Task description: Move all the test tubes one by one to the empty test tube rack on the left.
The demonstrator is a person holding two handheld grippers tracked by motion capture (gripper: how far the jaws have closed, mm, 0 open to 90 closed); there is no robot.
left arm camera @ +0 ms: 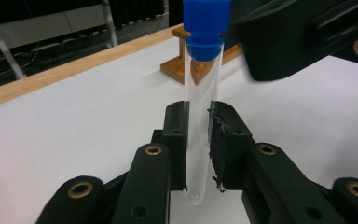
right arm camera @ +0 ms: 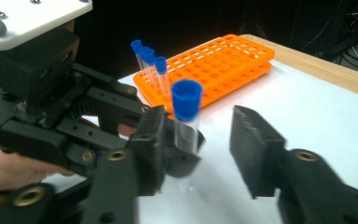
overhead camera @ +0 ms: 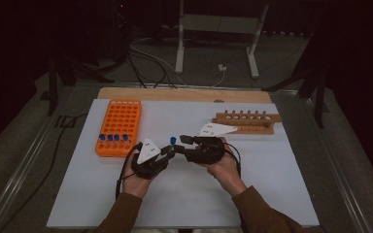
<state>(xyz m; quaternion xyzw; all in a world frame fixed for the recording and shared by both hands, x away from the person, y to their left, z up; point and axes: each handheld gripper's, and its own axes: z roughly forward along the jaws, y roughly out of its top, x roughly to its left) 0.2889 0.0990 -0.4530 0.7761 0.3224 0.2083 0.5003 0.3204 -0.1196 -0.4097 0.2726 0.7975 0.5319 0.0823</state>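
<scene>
The clear glass test tube with the blue plastic cap (left arm camera: 199, 112) stands upright, pinched at its lower half between the two black fingers of the left gripper (left arm camera: 198, 140), its rounded bottom hanging just below the pads and clear of the white surface (left arm camera: 74, 135). This reads as a hand-over in mid-air: the right gripper (right arm camera: 200, 149) has its fingers spread wide on either side of the tube, one just beside the glass, the other well apart from it, nothing clamped yet. The next move, by my reckoning, calls for those right fingers to centre on the glass below the blue cap and above the left pads, close gently, and only then for the left to let go; too hard a squeeze or an off-centre bite could tip the tube. In the high view both hands meet low and near the middle of the surface, left gripper (overhead camera: 150, 158) angled toward the right gripper (overhead camera: 199, 145), forearms coming in from the near edge. Beyond the left fingers sits the orange plastic tube rack (overhead camera: 119, 127) with four blue-capped tubes (overhead camera: 113, 138) in its near row; beyond the right fingers, the wooden rack with round holes (overhead camera: 246, 121), empty as far as I can tell.
</scene>
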